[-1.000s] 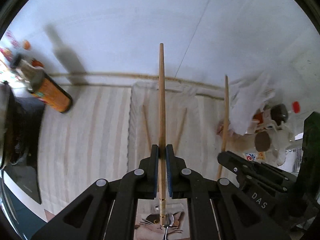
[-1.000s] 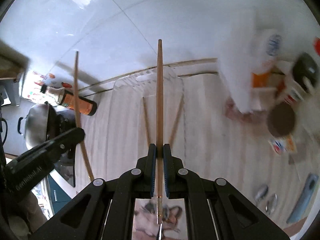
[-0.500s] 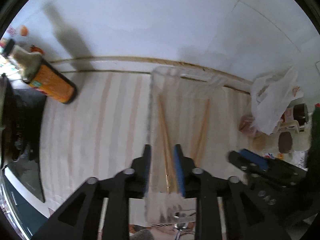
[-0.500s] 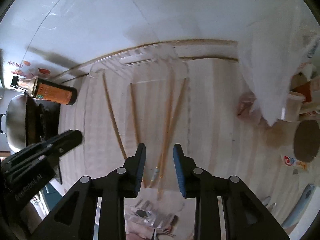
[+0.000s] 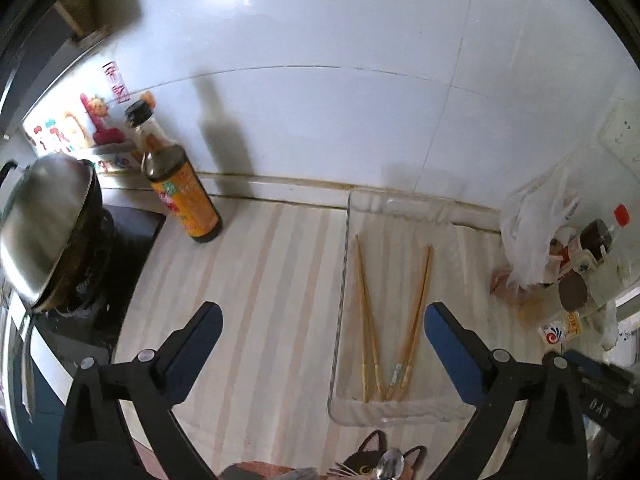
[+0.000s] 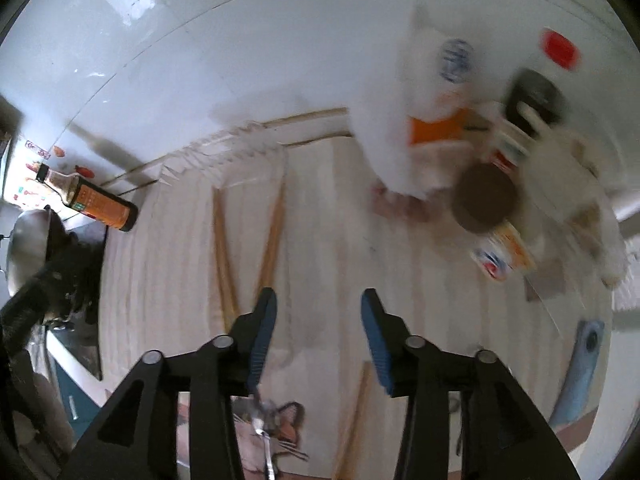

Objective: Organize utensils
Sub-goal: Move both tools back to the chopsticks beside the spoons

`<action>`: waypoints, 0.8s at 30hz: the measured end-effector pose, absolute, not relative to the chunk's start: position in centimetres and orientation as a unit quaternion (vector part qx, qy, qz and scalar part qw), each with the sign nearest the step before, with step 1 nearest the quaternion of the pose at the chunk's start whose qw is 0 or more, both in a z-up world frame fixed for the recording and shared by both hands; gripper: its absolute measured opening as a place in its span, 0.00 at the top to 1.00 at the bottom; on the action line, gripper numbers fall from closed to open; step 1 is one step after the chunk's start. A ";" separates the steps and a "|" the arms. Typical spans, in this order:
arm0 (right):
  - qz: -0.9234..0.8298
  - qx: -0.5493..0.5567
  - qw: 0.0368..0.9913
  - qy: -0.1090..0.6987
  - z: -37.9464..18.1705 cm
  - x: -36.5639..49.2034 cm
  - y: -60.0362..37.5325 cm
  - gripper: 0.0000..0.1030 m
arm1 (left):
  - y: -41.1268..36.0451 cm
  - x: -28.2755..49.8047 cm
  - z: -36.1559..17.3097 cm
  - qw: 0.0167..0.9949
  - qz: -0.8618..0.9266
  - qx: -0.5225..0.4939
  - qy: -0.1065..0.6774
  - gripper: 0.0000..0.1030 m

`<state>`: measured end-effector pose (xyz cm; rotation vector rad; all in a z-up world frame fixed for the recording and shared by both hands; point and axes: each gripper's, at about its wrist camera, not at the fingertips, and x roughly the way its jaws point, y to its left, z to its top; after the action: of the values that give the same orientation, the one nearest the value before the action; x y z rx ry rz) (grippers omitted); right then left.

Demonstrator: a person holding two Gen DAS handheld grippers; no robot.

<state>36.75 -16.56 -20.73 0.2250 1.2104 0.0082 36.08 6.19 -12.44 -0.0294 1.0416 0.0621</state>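
Observation:
Several wooden chopsticks [image 5: 418,304] lie in a clear plastic tray [image 5: 341,280] on the striped counter, in two narrow V shapes. My left gripper [image 5: 323,316] hangs above the tray's near left side. Its jaws are opening wide and nothing is between them. My right gripper [image 6: 319,304] is over the counter just right of the chopsticks [image 6: 274,240]. Its jaws are opening too, and they are empty. This view is blurred. One more chopstick [image 6: 356,420] lies on the counter below the right gripper. A metal spoon [image 6: 266,440] rests on a cat-print mat [image 6: 286,420] near the front edge.
A brown sauce bottle [image 5: 180,196] stands by the white tiled wall at the left, beside a steel pot [image 5: 44,224] on a stove. A white plastic bag [image 5: 532,240] and jars [image 5: 572,288] crowd the right. A blue object [image 6: 580,364] lies at the front right.
Both grippers let go of their chopsticks, which now lie in the tray. Both sets of jaws went from shut to open. The left view swung left and the right view swung right.

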 end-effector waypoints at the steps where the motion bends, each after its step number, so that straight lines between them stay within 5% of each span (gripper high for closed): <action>1: 0.000 0.107 0.814 0.571 -21.3 35.8 -16.8 0.53 | 6.1 35.7 -13.0 0.863 0.029 -0.012 0.504 0.00; 8: -0.034 0.138 0.765 0.628 -29.0 29.9 -18.6 0.54 | 5.3 31.6 -17.9 0.837 0.047 0.034 0.543 0.00; 10: -0.038 0.142 0.755 0.639 -30.9 28.7 -18.5 0.65 | 5.1 30.6 -19.2 0.829 0.051 0.045 0.555 0.00; 17: -0.029 0.116 0.728 0.675 -35.6 25.8 -16.0 0.75 | 4.4 27.6 -22.8 0.808 0.055 0.070 0.583 0.00; 21: -0.048 0.099 0.732 0.672 -36.2 24.9 -15.8 0.94 | 3.0 26.5 -23.5 0.801 0.043 0.085 0.591 0.00; 24: -0.057 0.103 0.727 0.676 -36.2 24.3 -16.9 0.94 | 1.1 25.7 -23.7 0.798 0.019 0.094 0.595 0.00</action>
<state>24.30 -16.94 -36.25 0.2275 1.4901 -0.1251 25.71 1.09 -23.70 0.2026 1.2777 0.0403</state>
